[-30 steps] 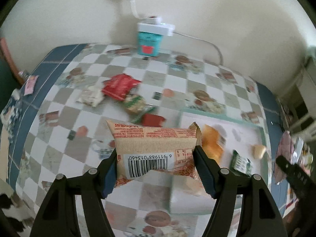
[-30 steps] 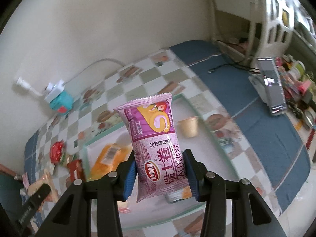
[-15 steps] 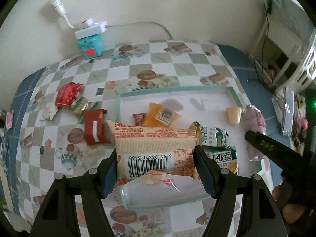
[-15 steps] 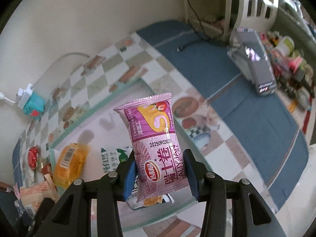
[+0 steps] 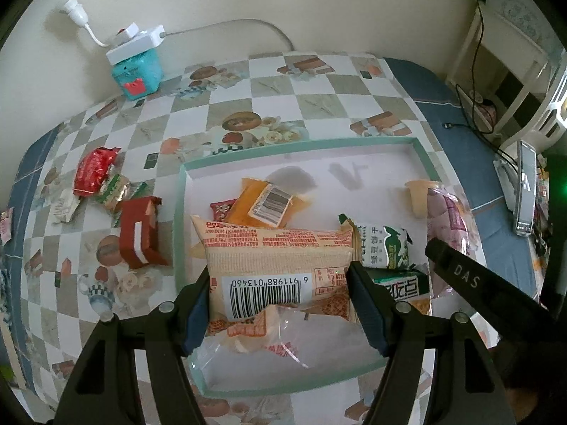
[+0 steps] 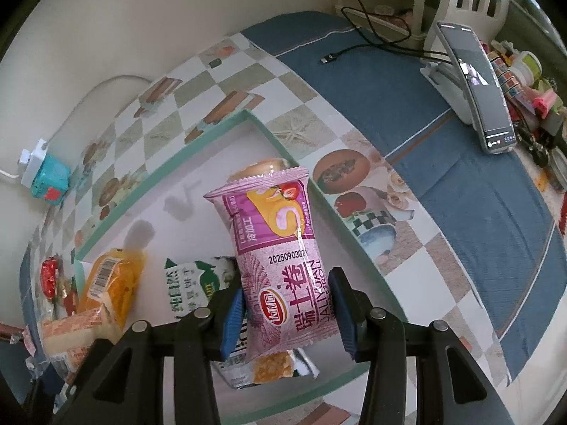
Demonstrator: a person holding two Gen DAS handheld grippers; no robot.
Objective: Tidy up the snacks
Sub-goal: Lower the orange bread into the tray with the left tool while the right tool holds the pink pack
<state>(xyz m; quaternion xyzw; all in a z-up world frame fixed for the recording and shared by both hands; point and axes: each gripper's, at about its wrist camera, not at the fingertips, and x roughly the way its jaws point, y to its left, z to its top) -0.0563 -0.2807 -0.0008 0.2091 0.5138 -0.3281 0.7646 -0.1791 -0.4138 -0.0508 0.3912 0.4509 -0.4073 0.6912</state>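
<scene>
My left gripper (image 5: 278, 297) is shut on a beige snack pack with a barcode (image 5: 280, 269), held low over the near part of the white tray with a green rim (image 5: 180, 212). My right gripper (image 6: 285, 310) is shut on a purple Swiss roll packet (image 6: 280, 258), hanging over the tray's (image 6: 198, 134) right side. In the tray lie an orange packet (image 5: 265, 202), a small red packet (image 5: 221, 209), green-and-white biscuit packs (image 5: 384, 248) and a jelly cup (image 5: 418, 194). The purple packet (image 5: 446, 219) and the right gripper's black finger (image 5: 471, 283) show at the right in the left wrist view.
Left of the tray on the checked tablecloth lie a red packet (image 5: 94, 170), a dark red box (image 5: 138, 230) and small wrapped snacks (image 5: 117, 191). A teal box with a power strip (image 5: 136, 67) stands by the wall. A phone on a stand (image 6: 475, 85) and a cable (image 6: 372, 46) sit at the right.
Both grippers have come down toward the tray with their packets still gripped. The left one moved right from over the cloth to over the tray; the right one sank over the tray's right side.
</scene>
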